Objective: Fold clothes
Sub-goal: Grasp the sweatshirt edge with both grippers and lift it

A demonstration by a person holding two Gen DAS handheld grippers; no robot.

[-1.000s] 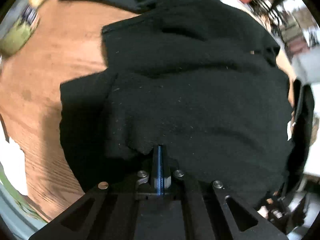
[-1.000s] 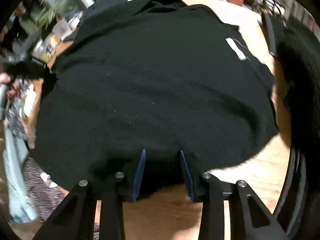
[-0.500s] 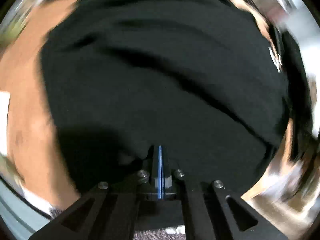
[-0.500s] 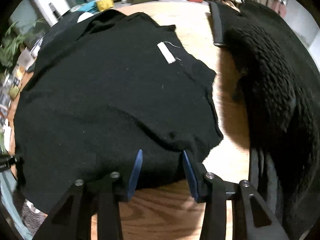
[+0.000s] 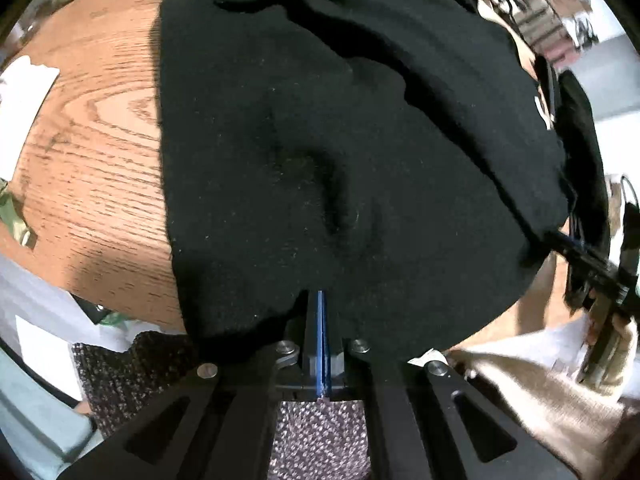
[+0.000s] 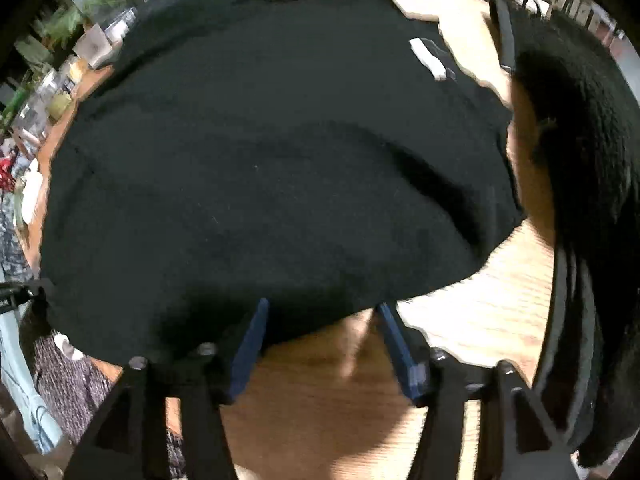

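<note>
Left wrist view: black garment spread over wood desk, filling most of frame, wrinkled in the middle, near hem at the desk's near edge. Left claw pinched tight on that hem, blue pads together, cloth caught between them. White paper on the desk at far left. Patterned rug on the floor below the claw. Right claw shows at the right edge by the garment's corner, a hand holding it.

Right wrist view: same garment lies flat, white tag near its far right edge. Right claw at the near hem, jaws opening, pads apart and clear of the cloth; hem edge lies in the gap, bare desk beneath. Second dark knit garment heaped on the desk at right, just beside the first. Clutter and plants blurred along the far left.
</note>
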